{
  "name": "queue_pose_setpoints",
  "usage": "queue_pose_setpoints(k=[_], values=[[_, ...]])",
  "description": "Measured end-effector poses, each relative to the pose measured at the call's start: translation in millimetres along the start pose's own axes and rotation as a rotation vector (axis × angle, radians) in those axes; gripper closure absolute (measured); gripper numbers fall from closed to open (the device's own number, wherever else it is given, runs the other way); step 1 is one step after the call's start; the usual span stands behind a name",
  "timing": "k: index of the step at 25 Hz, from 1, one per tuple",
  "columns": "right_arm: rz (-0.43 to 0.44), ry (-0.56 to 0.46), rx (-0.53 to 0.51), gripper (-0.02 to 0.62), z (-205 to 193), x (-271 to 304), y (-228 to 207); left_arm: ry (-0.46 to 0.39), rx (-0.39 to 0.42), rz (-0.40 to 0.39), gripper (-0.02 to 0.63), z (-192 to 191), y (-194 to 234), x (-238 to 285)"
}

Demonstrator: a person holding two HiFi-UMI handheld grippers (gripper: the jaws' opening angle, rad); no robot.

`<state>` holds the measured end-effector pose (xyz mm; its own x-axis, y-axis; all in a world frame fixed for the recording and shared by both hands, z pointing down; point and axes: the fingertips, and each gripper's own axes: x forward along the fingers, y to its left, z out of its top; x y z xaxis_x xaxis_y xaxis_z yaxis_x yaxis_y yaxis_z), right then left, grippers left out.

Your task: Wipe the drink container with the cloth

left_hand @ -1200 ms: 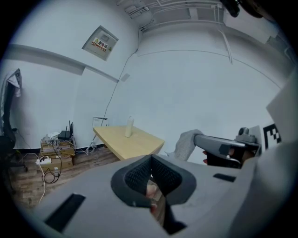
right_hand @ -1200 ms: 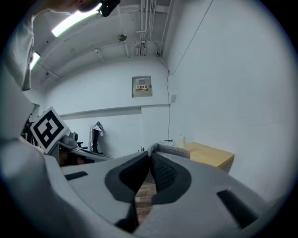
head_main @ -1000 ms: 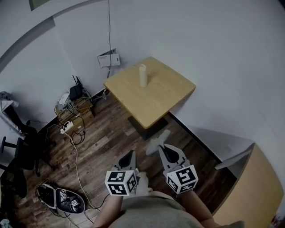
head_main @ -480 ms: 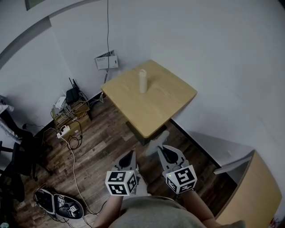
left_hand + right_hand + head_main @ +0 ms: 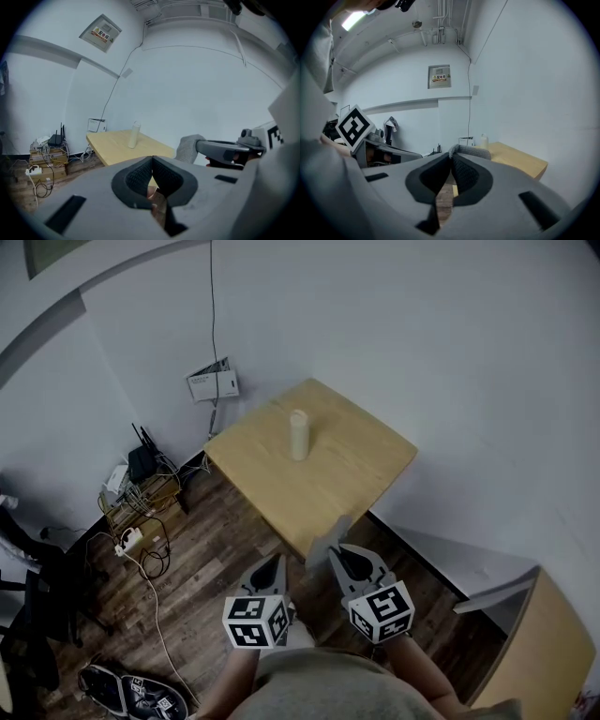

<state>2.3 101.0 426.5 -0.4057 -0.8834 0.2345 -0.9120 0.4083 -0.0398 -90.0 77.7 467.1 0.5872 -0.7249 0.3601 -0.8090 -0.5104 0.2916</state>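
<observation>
Table [image 5: 361, 470] nearer, left gripper [image 5: 276, 565] closed, level beside right gripper [image 5: 343, 555] clamping cloth [image 5: 327, 536]

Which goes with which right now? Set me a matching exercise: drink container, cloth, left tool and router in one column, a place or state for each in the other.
Things:
1. drink container
2. cloth
3. left tool
4. router

Places or states:
A. shut, with nothing between its jaws
B. upright on the table
C. among cables by the wall
D. pinched in the right tool

Pairs: 1-B, 2-D, 3-A, 4-C.
</observation>
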Motion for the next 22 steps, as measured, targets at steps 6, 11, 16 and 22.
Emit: queue_pose_setpoints(k=[6, 11, 16, 22], values=[[-0.033, 0.004, 0.009, 0.588, 16.6, 46.5, -18.5, 0.001, 0.0, -0.021, 0.604, 29.7, 31.8, 35.3], [-0.075, 0.004, 0.024, 0.588, 23.6, 84.2, -36.9, 0.015, 0.009, -0.053, 0.604, 46.2, 55.0, 66.8], [-0.117, 0.018, 0.017, 0.588, 28.5, 118.3, -52.6, 0.03, 0.015, -0.086, 0.604, 60.7, 74.5, 96.0], [-0.166, 0.045, 0.004, 0.588, 28.2, 142.5, -79.5, 0.047, 0.006, -0.098, 0.604, 68.4, 84.7, 124.4]])
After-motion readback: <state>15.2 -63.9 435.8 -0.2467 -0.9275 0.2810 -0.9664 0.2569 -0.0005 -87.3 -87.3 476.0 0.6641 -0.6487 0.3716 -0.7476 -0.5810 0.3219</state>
